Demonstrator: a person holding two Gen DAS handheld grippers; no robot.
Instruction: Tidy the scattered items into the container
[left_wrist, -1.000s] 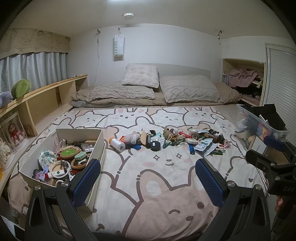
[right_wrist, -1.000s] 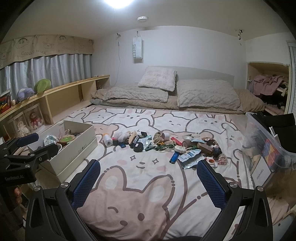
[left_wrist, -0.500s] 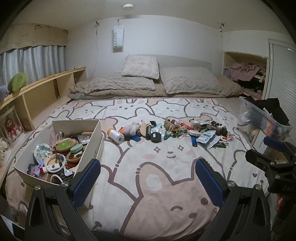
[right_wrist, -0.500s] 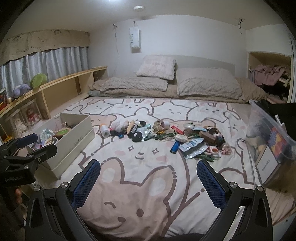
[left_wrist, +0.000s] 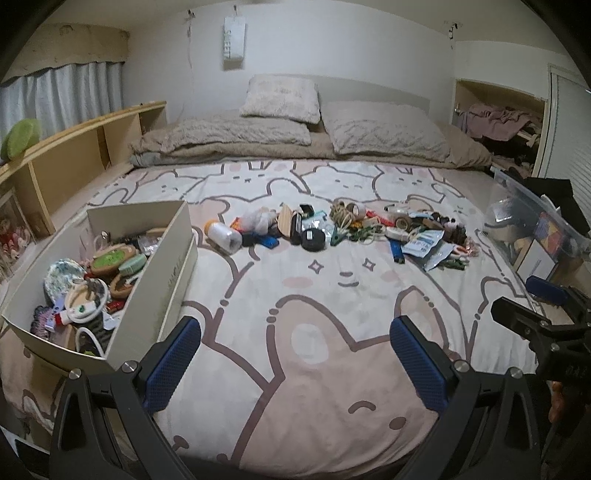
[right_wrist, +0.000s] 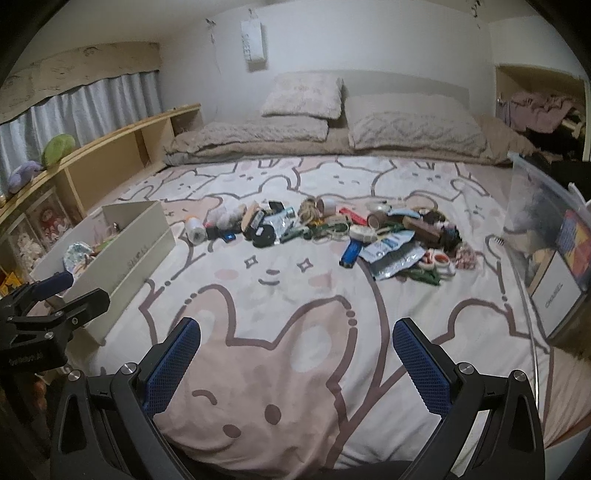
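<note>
Cream rectangular box (left_wrist: 173, 266), open top, sits upright on bed (left_wrist: 314, 295) at left edge, already part filled: round tins, white ring, small bits jumbled inside. Scattered items (left_wrist: 343, 232) form a loose row across mid bed, well apart from box: white bottle (left_wrist: 223, 236) on its side nearest box, black round puck (left_wrist: 313, 240), tape rolls, blue lighter (right_wrist: 349, 253), foil packets (right_wrist: 393, 254).

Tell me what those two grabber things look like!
Both the left gripper and the right gripper have a black frame with round silver screws. Their fingers carry bumpy dark-blue pads. Faint white lettering marks the black body.
</note>
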